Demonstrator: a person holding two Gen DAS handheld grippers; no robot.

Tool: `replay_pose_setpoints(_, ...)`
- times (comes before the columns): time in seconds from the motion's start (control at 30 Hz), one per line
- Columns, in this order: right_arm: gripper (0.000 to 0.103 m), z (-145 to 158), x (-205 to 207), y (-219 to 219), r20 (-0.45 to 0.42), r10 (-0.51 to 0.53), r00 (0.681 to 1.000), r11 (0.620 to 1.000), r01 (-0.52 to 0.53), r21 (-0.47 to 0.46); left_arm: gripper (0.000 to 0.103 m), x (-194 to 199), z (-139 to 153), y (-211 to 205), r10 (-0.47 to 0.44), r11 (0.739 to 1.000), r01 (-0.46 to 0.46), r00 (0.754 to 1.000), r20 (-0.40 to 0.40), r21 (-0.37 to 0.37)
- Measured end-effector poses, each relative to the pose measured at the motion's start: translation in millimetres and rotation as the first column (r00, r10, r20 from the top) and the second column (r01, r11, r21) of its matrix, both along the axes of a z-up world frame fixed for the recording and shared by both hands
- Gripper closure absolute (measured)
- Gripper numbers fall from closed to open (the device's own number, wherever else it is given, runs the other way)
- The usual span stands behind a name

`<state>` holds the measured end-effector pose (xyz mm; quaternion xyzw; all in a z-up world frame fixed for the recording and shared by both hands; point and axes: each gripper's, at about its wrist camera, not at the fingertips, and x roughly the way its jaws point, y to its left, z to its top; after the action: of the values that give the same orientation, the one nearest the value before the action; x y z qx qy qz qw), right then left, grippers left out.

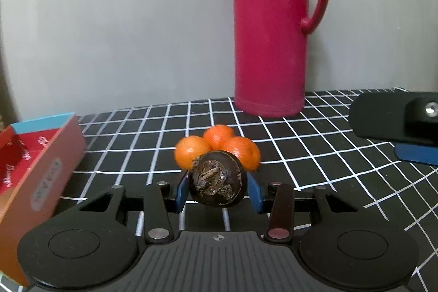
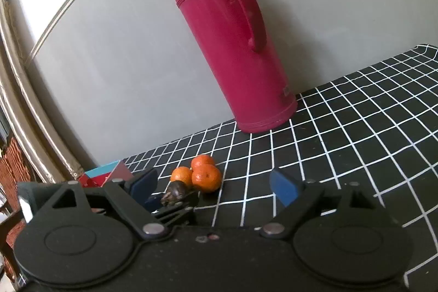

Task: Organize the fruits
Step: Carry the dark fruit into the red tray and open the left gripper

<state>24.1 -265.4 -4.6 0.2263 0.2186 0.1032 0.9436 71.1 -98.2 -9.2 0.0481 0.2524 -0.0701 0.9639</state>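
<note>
1. My left gripper (image 1: pixel 219 189) points slightly down over the black white-gridded tablecloth (image 1: pixel 314 144), its blue pads (image 1: pixel 182 190) flanking a dark brown round fruit with a dried calyx (image 1: pixel 217 182); whether they press it I cannot tell
2. Three small orange tangerines (image 1: pixel 217 147) cluster just beyond that fruit, touching each other
3. My right gripper (image 2: pixel 213 188) hangs right of them, fingers wide apart, nothing between
4. A tall magenta plastic thermos jug (image 2: pixel 232 45) stands upright far behind; a red cardboard box (image 1: pixel 35 174) sits left
</note>
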Motion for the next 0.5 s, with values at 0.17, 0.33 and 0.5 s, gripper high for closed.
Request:
replay_pose_setpoints(0.17, 0.014, 1.2, 4.5, 10.4, 0.003, 0.021, 1.000, 1.000, -0.021, -0.008, 0.058, -15.1, 18.1, 26.7, 0.022, 1.000, -0.022, 0.999, 0.030, -0.011)
replay_pose_setpoints(0.33, 0.014, 1.3, 11.4, 30.8, -0.002, 0.055, 0.998, 0.998, -0.055, -0.016, 0.058, -30.0, 35.0, 66.0, 0.076, 0.997, -0.075, 0.995, 0.057, -0.027)
replay_pose_setpoints(0.5, 0.014, 2.7, 18.2, 59.0, 0.002, 0.106, 0.994, 0.994, -0.106, -0.029, 0.058, -36.5, 40.8, 107.3, 0.149, 0.989, -0.147, 0.986, 0.070, -0.035)
